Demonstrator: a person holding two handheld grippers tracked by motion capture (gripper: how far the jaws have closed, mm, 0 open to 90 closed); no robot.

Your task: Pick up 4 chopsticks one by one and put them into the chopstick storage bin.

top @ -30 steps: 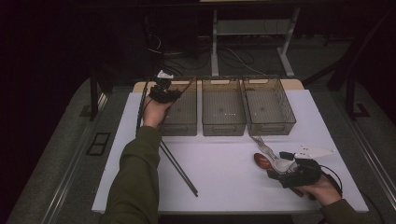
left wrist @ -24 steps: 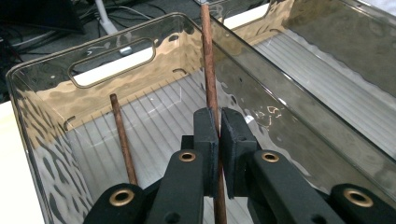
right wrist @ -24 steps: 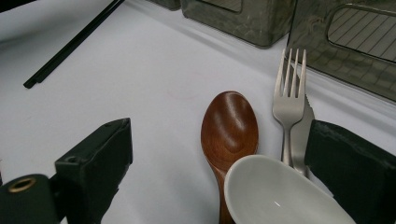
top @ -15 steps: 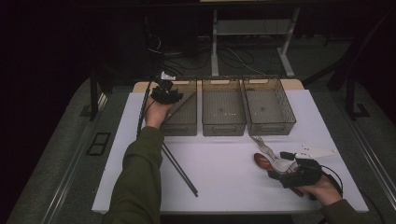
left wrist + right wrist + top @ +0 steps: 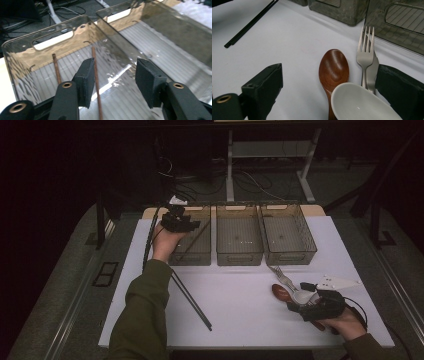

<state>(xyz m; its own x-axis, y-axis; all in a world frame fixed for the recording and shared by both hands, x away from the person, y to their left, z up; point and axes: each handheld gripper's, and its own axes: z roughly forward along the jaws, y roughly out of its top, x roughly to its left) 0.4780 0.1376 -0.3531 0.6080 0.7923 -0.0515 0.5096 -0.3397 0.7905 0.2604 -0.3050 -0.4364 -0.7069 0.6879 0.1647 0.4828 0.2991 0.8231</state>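
The left gripper (image 5: pixel 111 82) hangs over the leftmost clear bin (image 5: pixel 202 254) with jaws spread and holding nothing, two brown chopsticks (image 5: pixel 95 82) lying inside, likely just dropped there for sorting. The other two bins look empty. The right gripper (image 5: pixel 332 96), jaws wide, straddles the wooden spoon (image 5: pixel 333 68), white spoon (image 5: pixel 359 105) and fork (image 5: pixel 365 56) on the tabletop (image 5: pixel 240 295), near black chopsticks (image 5: pixel 192 299).

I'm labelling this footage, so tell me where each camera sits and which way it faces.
High view: above the table, facing forward and down; both forearms, left gripper, right gripper.
Left gripper view: on that gripper, over left bin; open jaws, brown sticks.
Right gripper view: low, toward spoons, fork.
Shared: bins, black chopsticks.
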